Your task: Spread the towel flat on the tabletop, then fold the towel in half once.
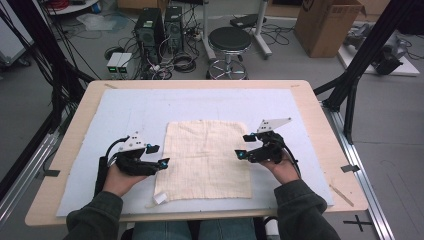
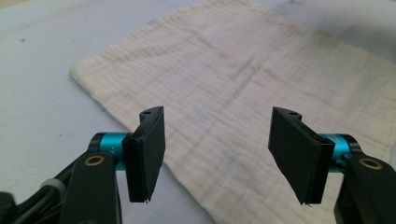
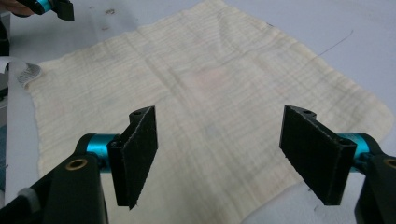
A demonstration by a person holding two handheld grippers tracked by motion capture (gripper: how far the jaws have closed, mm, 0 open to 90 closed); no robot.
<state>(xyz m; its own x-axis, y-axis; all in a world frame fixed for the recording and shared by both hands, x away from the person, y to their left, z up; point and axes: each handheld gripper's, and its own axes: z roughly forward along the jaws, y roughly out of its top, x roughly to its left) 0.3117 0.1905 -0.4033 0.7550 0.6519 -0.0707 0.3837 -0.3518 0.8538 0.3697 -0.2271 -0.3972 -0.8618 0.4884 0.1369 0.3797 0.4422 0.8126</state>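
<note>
Cream cloth [image 1: 206, 159] lies flat mid-frame on the blue mat [image 1: 125, 107] covering the tabletop [image 1: 320, 125], stool [image 1: 229, 41] beyond. Left gripper [image 1: 158, 156] and right gripper [image 1: 243, 146] flank its side edges, jaws apart, nothing between them.

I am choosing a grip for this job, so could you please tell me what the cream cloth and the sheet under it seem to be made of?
The cream cloth looks like a soft woven cotton, perhaps gauze: matte, with a faint grid weave, light creases and a stitched edge. The sheet under it seems to be pale blue felt or foam matting, dull and slightly speckled; which one, the look leaves open.
</note>
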